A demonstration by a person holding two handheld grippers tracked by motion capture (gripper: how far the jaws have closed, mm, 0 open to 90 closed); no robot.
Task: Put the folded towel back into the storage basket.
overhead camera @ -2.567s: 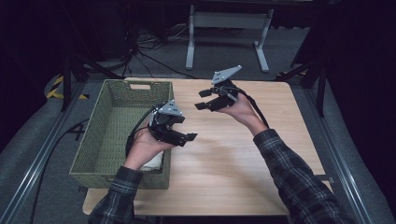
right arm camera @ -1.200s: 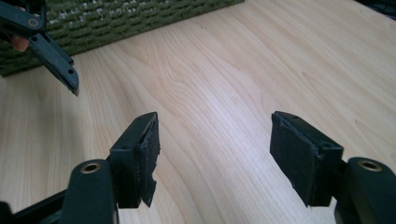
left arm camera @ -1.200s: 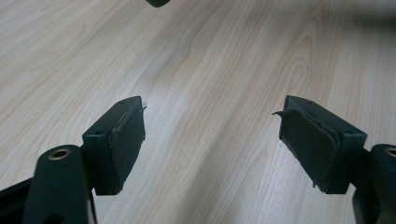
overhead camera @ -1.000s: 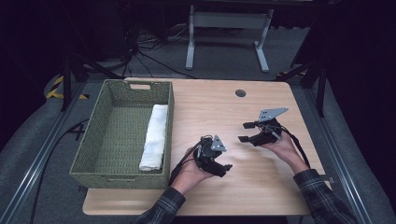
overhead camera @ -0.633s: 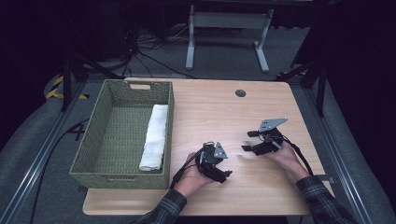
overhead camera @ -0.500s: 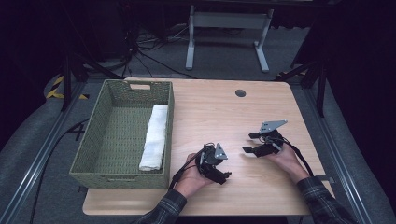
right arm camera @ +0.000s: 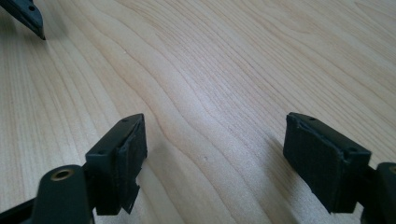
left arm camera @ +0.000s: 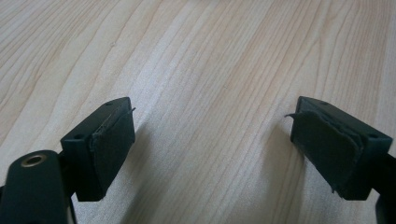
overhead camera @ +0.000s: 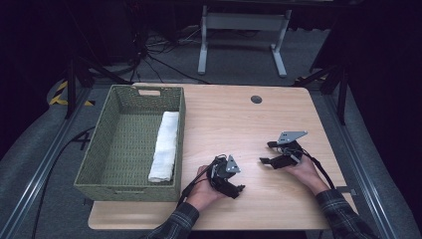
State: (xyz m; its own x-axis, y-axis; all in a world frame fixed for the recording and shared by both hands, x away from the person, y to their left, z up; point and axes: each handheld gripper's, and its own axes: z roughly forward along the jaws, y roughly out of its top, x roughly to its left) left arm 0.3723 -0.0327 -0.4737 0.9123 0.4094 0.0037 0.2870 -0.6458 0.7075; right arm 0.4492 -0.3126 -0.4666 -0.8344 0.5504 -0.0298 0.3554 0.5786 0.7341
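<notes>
Both of our grippers sit low over the near part of the wooden table, nothing in either.

Left gripper: near the front edge, just right of the basket's near-right corner, in our left hand. In the left gripper view its 2 jaws stand wide apart with only bare wood grain between the pads. Empty.

Right gripper: right of the left one, apart from it, held in our right hand, grey plate on top, cable trailing back along the wrist. In the right gripper view its jaws are spread wide too, bare tabletop between the pads. A dark jaw tip of the other gripper shows at the top-left corner of that view.

Nearest things: woven green basket on the left side of the table, with 1 folded white towel lying lengthwise along its right wall. The towel is inside the basket, well apart from both grippers. Neither gripper touches the basket.

Small dark round grommet at the far edge of the table.
</notes>
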